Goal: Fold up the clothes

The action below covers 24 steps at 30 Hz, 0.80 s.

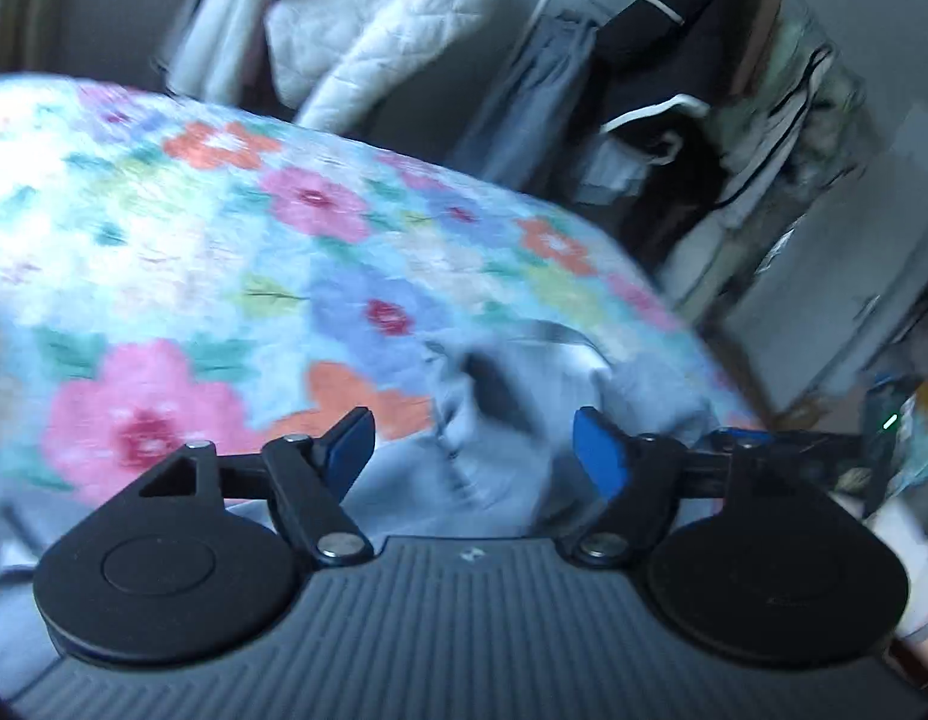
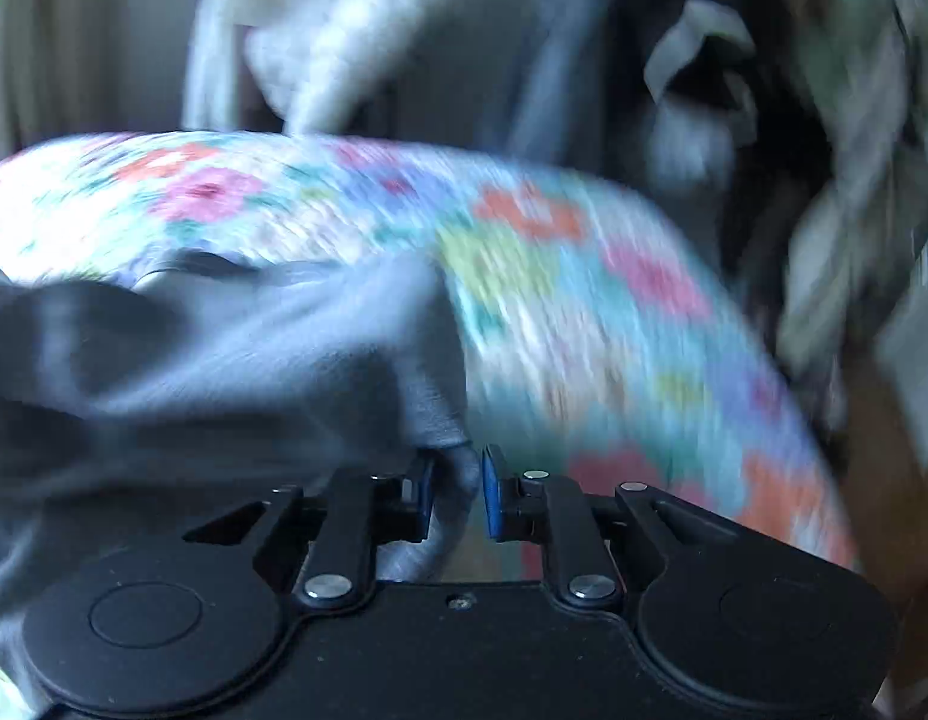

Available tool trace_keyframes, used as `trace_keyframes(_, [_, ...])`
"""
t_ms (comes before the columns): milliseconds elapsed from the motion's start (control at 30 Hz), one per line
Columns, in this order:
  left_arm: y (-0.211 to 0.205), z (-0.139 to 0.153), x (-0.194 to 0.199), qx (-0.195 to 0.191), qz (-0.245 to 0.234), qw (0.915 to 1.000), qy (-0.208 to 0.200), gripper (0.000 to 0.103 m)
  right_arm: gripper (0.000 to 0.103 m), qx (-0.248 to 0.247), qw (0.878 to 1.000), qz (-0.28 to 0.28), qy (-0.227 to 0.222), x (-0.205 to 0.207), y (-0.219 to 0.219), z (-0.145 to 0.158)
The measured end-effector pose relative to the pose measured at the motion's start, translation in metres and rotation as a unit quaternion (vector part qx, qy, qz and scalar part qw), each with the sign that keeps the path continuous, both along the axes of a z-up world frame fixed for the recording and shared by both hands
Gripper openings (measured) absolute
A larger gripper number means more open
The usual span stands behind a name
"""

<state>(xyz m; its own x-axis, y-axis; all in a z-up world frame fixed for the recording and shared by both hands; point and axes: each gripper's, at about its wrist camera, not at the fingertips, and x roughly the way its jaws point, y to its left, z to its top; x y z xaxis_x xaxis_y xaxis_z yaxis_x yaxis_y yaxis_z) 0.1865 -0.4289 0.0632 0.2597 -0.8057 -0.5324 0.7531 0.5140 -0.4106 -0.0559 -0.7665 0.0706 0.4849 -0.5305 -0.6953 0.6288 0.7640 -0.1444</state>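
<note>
The garment [image 1: 511, 420] lies on the bedspread [image 1: 194, 240], ahead of the wide-apart left jaws. Hanging clothes [image 1: 661, 60] stand behind. A fold sits between the right jaws.

A home bedroom: a bed [image 1: 236, 252] under a flower-patterned quilt [image 1: 320, 204] fills the foreground, and beyond its far edge a white quilted jacket [image 1: 374, 24] and dark garments [image 1: 661, 72] hang crowded along a clothes rail.

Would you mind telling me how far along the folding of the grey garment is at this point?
Little looks done: the grey garment lies rumpled on the floral bedspread, with no neat fold visible. In hand: the right gripper is pinching a bunch of its fabric, while the left gripper is open above it. Flattening and all folds remain.
</note>
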Motion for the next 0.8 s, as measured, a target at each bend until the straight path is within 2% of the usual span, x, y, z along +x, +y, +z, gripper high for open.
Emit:
trace_keyframes(67, [0.019,-0.009,-0.006,0.021,-0.003,0.9998,-0.005,0.074,0.041,0.019,1.000,-0.020,-0.003,-0.013,0.000,-0.004])
trace_keyframes(133, [0.037,-0.022,-0.013,0.053,-0.007,0.9986,-0.005,0.074,0.044,0.037,0.999,-0.018,-0.021,-0.033,0.011,-0.008])
trace_keyframes(233, [0.064,-0.046,-0.028,0.097,-0.003,0.9952,-0.009,0.074,0.046,0.102,0.992,0.005,-0.081,-0.072,0.030,-0.010])
trace_keyframes(300, [0.080,-0.065,-0.039,0.112,-0.007,0.9937,0.003,0.074,0.056,0.135,0.985,0.022,-0.109,-0.100,0.053,-0.008])
trace_keyframes(333, [0.086,-0.074,-0.044,0.119,-0.007,0.9928,0.009,0.074,0.060,0.140,0.983,0.033,-0.117,-0.109,0.066,-0.007])
trace_keyframes(433, [0.090,-0.098,-0.058,0.138,-0.023,0.9900,0.017,0.074,0.060,0.152,0.978,0.088,-0.115,-0.125,0.118,-0.016])
trace_keyframes(500, [0.084,-0.111,-0.073,0.173,-0.054,0.9834,-0.012,0.074,0.061,0.172,0.970,0.130,-0.111,-0.119,0.145,-0.032])
trace_keyframes(567, [0.081,-0.117,-0.089,0.190,-0.058,0.9776,-0.070,0.074,0.060,0.179,0.961,0.201,-0.072,-0.098,0.175,-0.047])
trace_keyframes(667, [0.074,-0.116,-0.094,0.190,-0.024,0.9724,-0.133,0.075,0.061,0.045,0.968,0.249,0.006,-0.068,0.218,-0.067])
trace_keyframes(700, [0.072,-0.116,-0.091,0.186,-0.015,0.9726,-0.139,0.075,0.061,0.004,0.967,0.254,0.027,-0.058,0.228,-0.074])
trace_keyframes(800, [0.062,-0.121,-0.066,0.177,0.012,0.9758,-0.128,0.078,0.061,-0.066,0.960,0.256,0.098,-0.031,0.227,-0.108])
